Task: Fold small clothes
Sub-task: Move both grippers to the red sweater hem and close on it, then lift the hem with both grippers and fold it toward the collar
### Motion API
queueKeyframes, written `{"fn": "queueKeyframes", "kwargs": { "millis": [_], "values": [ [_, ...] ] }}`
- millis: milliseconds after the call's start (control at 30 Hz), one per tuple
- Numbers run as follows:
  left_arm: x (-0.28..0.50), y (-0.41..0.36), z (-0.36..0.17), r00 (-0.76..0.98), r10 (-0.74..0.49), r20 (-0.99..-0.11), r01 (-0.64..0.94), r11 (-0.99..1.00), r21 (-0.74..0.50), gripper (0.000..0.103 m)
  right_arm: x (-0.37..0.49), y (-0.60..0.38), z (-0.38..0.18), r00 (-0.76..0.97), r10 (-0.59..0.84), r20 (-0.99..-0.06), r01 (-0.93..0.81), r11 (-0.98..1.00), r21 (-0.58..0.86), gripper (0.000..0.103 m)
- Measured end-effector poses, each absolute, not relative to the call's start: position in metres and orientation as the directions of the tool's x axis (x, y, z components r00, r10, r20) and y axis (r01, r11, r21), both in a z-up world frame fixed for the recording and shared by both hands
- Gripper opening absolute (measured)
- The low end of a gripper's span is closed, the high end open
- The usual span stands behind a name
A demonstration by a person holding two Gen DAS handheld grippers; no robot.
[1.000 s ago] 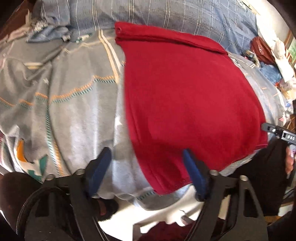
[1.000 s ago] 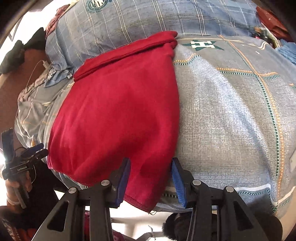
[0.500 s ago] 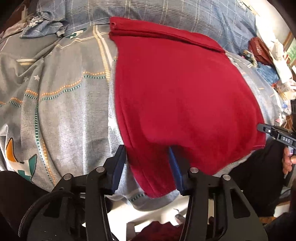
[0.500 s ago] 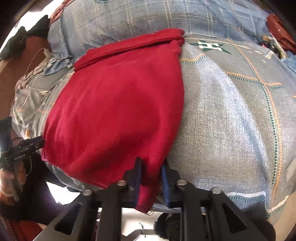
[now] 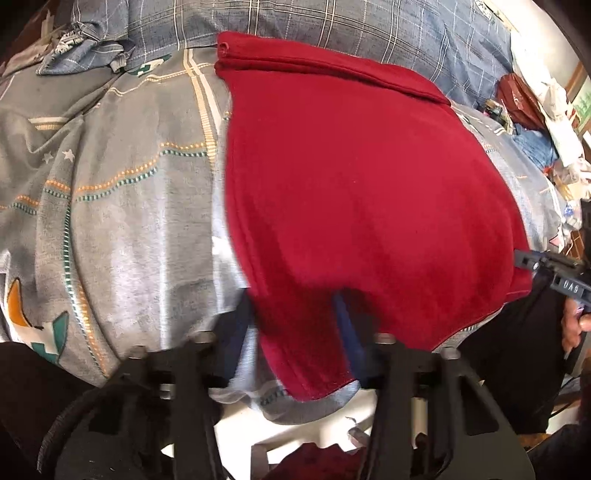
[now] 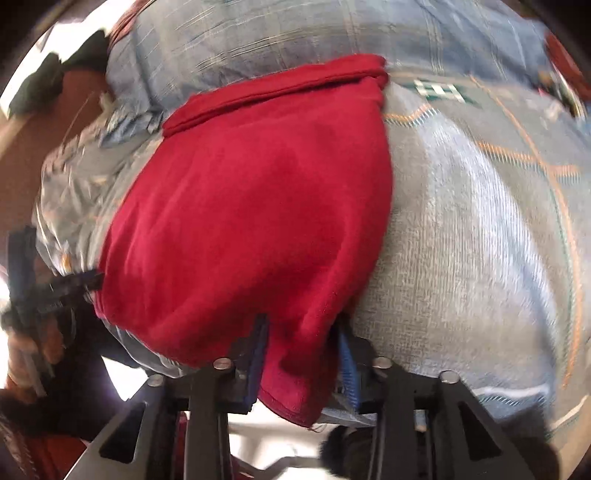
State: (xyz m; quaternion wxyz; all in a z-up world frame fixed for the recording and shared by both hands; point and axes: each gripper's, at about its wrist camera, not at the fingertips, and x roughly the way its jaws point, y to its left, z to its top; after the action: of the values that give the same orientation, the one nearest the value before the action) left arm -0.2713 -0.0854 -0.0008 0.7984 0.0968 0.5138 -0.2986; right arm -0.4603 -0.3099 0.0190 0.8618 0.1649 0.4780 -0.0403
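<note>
A red garment (image 5: 362, 192) lies spread on a grey-blue patterned bedsheet (image 5: 122, 206), its far edge rolled into a band. My left gripper (image 5: 291, 343) is shut on the garment's near left corner, with red cloth pinched between the blue pads. In the right wrist view the same garment (image 6: 258, 221) fills the middle, and my right gripper (image 6: 301, 354) is shut on its near right corner. Each gripper shows at the other view's edge: the right one (image 5: 554, 277) and the left one (image 6: 55, 291).
A blue checked quilt (image 5: 332, 26) lies along the far side. Crumpled blue cloth (image 5: 81, 48) sits at far left. Cluttered bags and red items (image 5: 528, 103) are at far right. The bed's near edge drops to a white floor (image 5: 306, 435).
My left gripper moved onto the garment's corner and closed on it. My right gripper closed on its corner a half second earlier and still holds; the right view is now blurred by motion.
</note>
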Motion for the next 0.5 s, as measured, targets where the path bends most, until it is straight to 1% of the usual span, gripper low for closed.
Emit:
{"fn": "queueKeyframes", "kwargs": {
  "millis": [33, 67, 100, 167, 233, 300, 400, 500],
  "values": [
    [-0.269, -0.083, 0.0, 0.284, -0.383, -0.879, 0.573, 0.803, -0.164, 0.012, -0.46, -0.309, 0.023, 0.548, 0.086, -0.832, 0.216, 0.946, 0.24, 0.008],
    [-0.265, -0.079, 0.002, 0.262, -0.406, -0.876, 0.568, 0.798, -0.201, 0.012, -0.462, -0.311, 0.027, 0.564, 0.104, -0.819, 0.212, 0.941, 0.265, 0.007],
    [-0.259, -0.074, 0.006, 0.227, -0.447, -0.865, 0.553, 0.79, -0.263, 0.009, -0.463, -0.313, 0.033, 0.586, 0.129, -0.8, 0.207, 0.931, 0.301, 0.007],
    [-0.249, -0.066, 0.014, 0.211, -0.492, -0.845, 0.536, 0.781, -0.321, 0.009, -0.464, -0.319, 0.051, 0.638, 0.157, -0.754, 0.184, 0.92, 0.347, 0.007],
    [-0.242, -0.064, 0.023, 0.223, -0.514, -0.828, 0.533, 0.776, -0.338, 0.006, -0.462, -0.323, 0.068, 0.685, 0.178, -0.706, 0.163, 0.907, 0.387, 0.006],
    [-0.235, -0.063, 0.032, 0.24, -0.529, -0.814, 0.536, 0.771, -0.344, 0.006, -0.455, -0.331, 0.083, 0.725, 0.191, -0.662, 0.15, 0.894, 0.423, 0.006],
    [-0.228, -0.066, 0.036, 0.229, -0.536, -0.813, 0.545, 0.762, -0.349, 0.006, -0.439, -0.337, 0.099, 0.764, 0.163, -0.625, 0.152, 0.895, 0.42, 0.003],
    [-0.231, -0.064, 0.034, 0.194, -0.533, -0.824, 0.545, 0.757, -0.361, 0.006, -0.424, -0.34, 0.108, 0.77, 0.144, -0.621, 0.161, 0.899, 0.408, 0.003]
  ]
}}
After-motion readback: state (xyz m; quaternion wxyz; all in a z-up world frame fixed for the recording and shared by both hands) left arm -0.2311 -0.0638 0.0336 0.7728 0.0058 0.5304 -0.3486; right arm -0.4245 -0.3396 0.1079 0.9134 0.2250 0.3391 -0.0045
